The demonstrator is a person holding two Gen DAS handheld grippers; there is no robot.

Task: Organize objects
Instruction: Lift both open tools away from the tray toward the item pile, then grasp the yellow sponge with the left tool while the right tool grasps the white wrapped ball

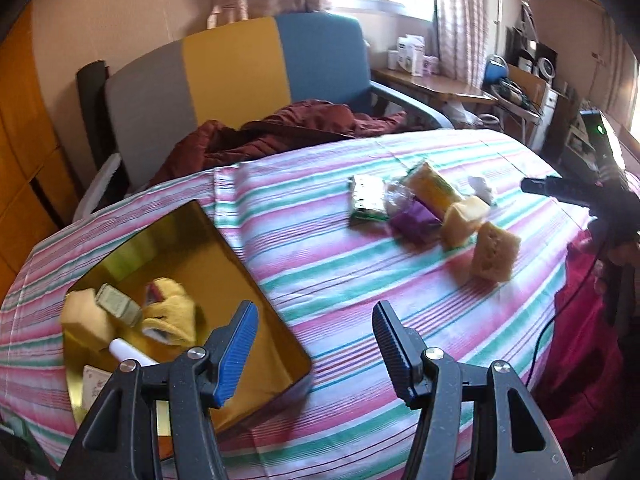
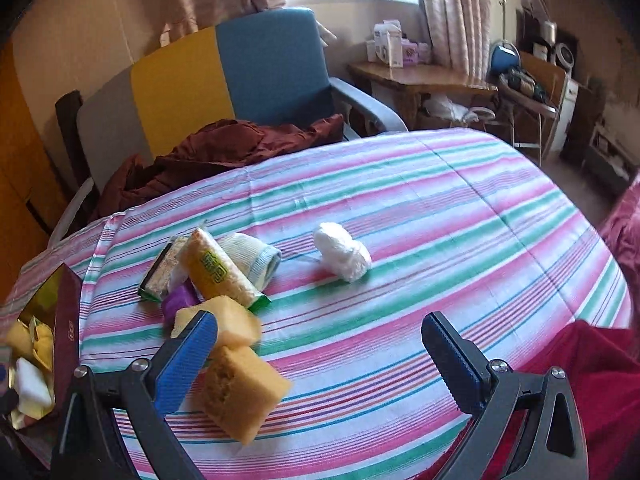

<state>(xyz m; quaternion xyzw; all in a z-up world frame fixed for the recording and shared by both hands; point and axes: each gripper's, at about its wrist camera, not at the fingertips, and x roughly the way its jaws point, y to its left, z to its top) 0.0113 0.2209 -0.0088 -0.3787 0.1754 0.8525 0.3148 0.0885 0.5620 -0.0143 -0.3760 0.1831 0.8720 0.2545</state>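
Observation:
My left gripper (image 1: 316,316) hangs open and empty over the striped tablecloth (image 1: 340,288), just right of a gold-lined box (image 1: 192,248). The box holds a sponge (image 1: 84,316), a small packet (image 1: 118,304), a yellow cloth (image 1: 172,312) and a white tube (image 1: 128,350). Mid-table lies a pile: green packet (image 2: 160,272), yellow packet (image 2: 220,272), purple item (image 2: 180,300), rolled cloth (image 2: 256,260) and two yellow sponges (image 2: 232,320) (image 2: 244,392). A white wad (image 2: 344,256) sits apart to the right. My right gripper (image 2: 320,324) is open above the near sponges, gripping nothing.
A chair (image 2: 224,80) with a grey, yellow and blue back stands behind the table, a maroon garment (image 2: 224,144) heaped on it. A wooden side table (image 2: 420,76) with boxes is by the window. Red fabric (image 2: 592,380) and a black cable (image 1: 540,340) lie at the table's near right edge.

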